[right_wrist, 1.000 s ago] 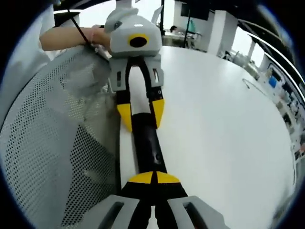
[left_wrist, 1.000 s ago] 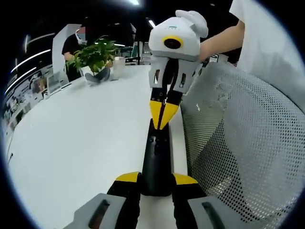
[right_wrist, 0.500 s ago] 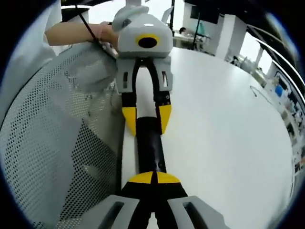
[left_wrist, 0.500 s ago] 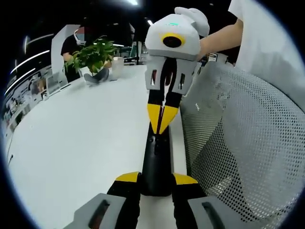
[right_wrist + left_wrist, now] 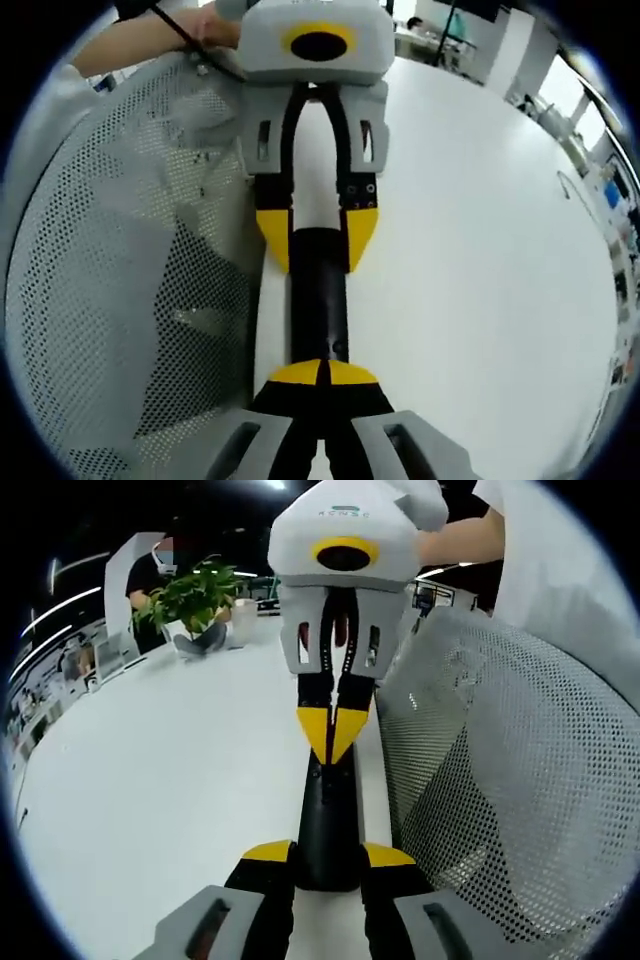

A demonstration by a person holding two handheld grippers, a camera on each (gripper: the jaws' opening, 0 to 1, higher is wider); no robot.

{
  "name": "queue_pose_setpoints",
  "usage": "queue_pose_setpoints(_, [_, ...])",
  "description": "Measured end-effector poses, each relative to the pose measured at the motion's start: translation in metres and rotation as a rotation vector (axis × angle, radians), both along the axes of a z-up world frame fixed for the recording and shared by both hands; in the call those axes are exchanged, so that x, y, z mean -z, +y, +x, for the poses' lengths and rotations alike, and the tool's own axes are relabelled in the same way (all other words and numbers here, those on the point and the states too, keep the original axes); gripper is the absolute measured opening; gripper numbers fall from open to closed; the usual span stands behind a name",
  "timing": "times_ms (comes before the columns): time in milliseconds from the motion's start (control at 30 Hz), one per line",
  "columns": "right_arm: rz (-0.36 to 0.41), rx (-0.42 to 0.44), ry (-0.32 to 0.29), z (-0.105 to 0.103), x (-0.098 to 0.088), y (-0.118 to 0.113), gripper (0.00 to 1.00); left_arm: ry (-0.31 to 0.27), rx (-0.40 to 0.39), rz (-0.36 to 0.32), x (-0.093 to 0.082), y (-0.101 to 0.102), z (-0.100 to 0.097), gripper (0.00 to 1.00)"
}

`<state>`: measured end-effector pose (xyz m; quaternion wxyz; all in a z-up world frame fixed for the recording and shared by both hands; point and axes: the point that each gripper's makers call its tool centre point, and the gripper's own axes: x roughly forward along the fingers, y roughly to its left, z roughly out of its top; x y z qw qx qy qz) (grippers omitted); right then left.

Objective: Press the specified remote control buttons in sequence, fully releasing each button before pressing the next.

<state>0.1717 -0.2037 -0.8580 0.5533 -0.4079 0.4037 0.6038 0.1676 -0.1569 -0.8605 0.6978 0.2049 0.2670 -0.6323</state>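
Left gripper (image 5: 328, 852): black jaws capped with yellow pads, grey slotted finger bases. Right gripper (image 5: 334, 730): white-grey housing with a yellow-ringed dark oval on its face, black linkages, pointed yellow tips. The person wore a white short sleeve (image 5: 555, 550); thin black cable (image 5: 178, 30) near hand.

We cannot read the buttons on the remote control (image 5: 328, 815): too small and dark. Its near end sits hidden between the left gripper (image 5: 328, 858) tips; the right gripper (image 5: 322, 374) tips cover its other end.
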Motion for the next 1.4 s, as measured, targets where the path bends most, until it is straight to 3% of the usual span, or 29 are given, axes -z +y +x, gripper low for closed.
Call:
queue_pose_setpoints(167, [-0.003, 0.005, 0.005, -0.0011, 0.0, 0.0, 0.0, -0.002, 0.006, 0.005, -0.0004, -0.0002, -0.0005, 0.24])
queue_pose_setpoints(367, [0.065, 0.013, -0.017, -0.0018, -0.002, -0.0023, 0.0, -0.007, 0.007, 0.009, 0.0, -0.0002, -0.0008, 0.24])
queue_pose_setpoints(567, [0.061, -0.026, -0.033, -0.0028, -0.0028, -0.0019, 0.0, -0.013, 0.011, 0.011, -0.0003, -0.0005, -0.0011, 0.24])
queue_pose_setpoints(733, [0.074, 0.016, 0.0, -0.0042, -0.0033, -0.0026, 0.0, -0.014, 0.012, 0.012, -0.0001, -0.0007, -0.0009, 0.24])
queue_pose_setpoints(1100, [0.055, -0.035, -0.038, -0.0033, -0.0016, -0.0035, 0.0, -0.009, 0.009, 0.01, 0.0005, -0.0009, -0.0004, 0.24])
queue_pose_setpoints(1167, [0.053, -0.063, -0.07, -0.0025, -0.0011, -0.0039, 0.0, -0.008, 0.008, 0.009, 0.0008, -0.0008, -0.0003, 0.24])
queue_pose_setpoints(1400, [0.074, -0.03, -0.081, -0.0008, -0.0025, -0.0049, 0.04, -0.008, 0.009, 0.009, 0.0009, -0.0007, -0.0005, 0.24])
